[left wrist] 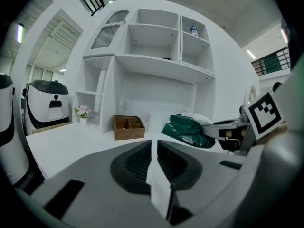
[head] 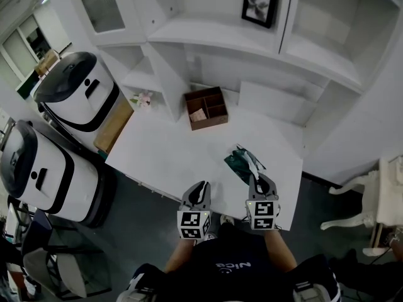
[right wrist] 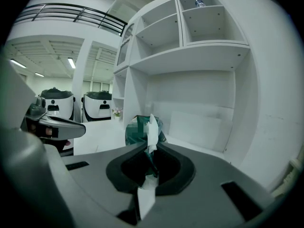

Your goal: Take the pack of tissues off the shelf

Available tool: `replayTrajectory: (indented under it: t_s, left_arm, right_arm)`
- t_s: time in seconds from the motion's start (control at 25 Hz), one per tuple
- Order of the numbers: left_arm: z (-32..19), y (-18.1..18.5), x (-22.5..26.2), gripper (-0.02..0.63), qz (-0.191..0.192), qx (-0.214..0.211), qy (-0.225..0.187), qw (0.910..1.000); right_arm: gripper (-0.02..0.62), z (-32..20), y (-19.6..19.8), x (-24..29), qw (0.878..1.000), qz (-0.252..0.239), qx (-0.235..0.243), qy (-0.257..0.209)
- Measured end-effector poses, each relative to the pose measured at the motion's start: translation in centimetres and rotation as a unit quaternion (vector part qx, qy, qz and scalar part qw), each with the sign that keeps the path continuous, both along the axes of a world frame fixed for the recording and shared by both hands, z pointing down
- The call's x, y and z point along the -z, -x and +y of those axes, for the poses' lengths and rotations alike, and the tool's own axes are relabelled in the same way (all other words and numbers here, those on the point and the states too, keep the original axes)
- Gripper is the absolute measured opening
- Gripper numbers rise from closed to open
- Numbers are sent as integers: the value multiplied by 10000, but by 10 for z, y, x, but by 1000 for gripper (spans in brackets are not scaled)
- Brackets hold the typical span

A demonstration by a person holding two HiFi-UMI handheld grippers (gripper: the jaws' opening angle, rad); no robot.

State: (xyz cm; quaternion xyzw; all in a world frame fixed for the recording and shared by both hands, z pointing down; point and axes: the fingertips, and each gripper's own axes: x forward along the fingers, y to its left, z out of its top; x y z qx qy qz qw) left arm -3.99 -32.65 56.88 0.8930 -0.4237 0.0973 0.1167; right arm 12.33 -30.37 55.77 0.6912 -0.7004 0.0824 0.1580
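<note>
The pack of tissues [head: 238,163] is dark green with a white tissue sticking out of it. It lies low over the right part of the white table [head: 164,156], clear of the shelves. My right gripper [head: 256,178] is shut on its near end; in the right gripper view the green wrapper [right wrist: 135,132] and the white tissue run between the jaws. My left gripper [head: 201,187] hovers over the table's front edge, left of the pack, jaws close together with nothing between them. In the left gripper view the pack [left wrist: 186,129] sits ahead to the right.
A brown wooden compartment box [head: 206,107] stands at the back of the table under the white shelf unit [head: 214,33]. A framed picture [head: 259,4] is on an upper shelf. A small flower pot [head: 141,99] and two white-and-black machines [head: 79,93] are at the left.
</note>
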Motion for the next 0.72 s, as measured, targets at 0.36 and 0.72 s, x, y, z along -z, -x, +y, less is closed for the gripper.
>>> replayTrajectory:
  t_s: [0.36, 0.72]
  left_arm:
    - [-3, -6, 13, 3, 313, -15, -102, 9995]
    - [-6, -4, 12, 3, 297, -27, -106, 9995]
  right_arm:
    - [18, 0, 2, 6, 9997, 135, 168, -122]
    - [18, -2, 6, 5, 9990, 316, 302, -121]
